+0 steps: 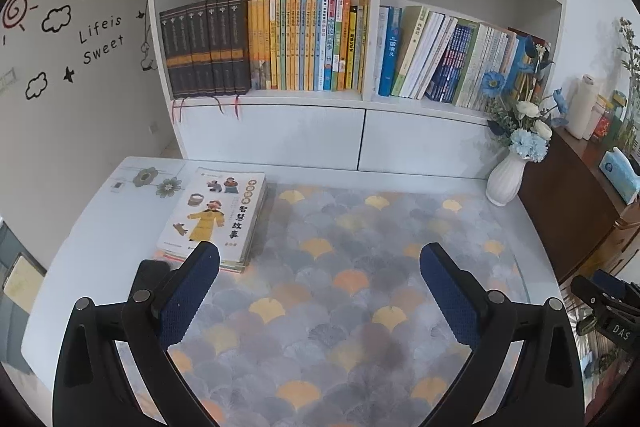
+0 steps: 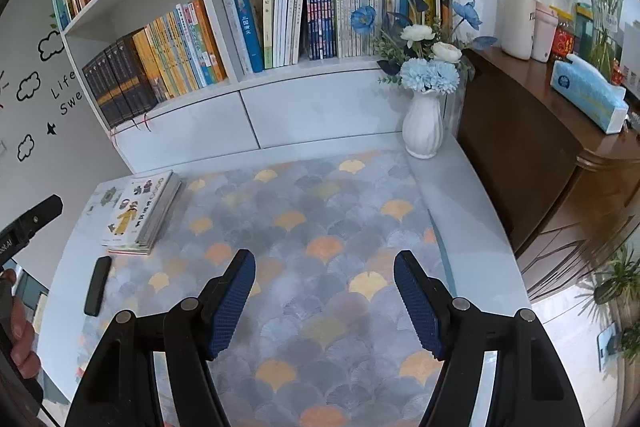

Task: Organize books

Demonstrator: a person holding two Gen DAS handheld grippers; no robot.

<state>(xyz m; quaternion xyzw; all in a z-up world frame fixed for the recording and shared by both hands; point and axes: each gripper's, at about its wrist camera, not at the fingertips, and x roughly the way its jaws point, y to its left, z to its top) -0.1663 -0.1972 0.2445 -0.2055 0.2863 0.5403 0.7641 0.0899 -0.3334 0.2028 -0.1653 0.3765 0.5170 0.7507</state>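
Nearby, vase [image 2: 422,125] and remote [image 2: 97,285] beside books [image 1: 214,215].

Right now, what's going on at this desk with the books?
A person holds two grippers above the fan-patterned desk mat. The left gripper and the right gripper are both open and hold nothing. A small stack of illustrated paperback books lies untouched at the mat's left edge, in front of the white bookshelf.

Flat stack of books [image 1: 214,215] on table's left
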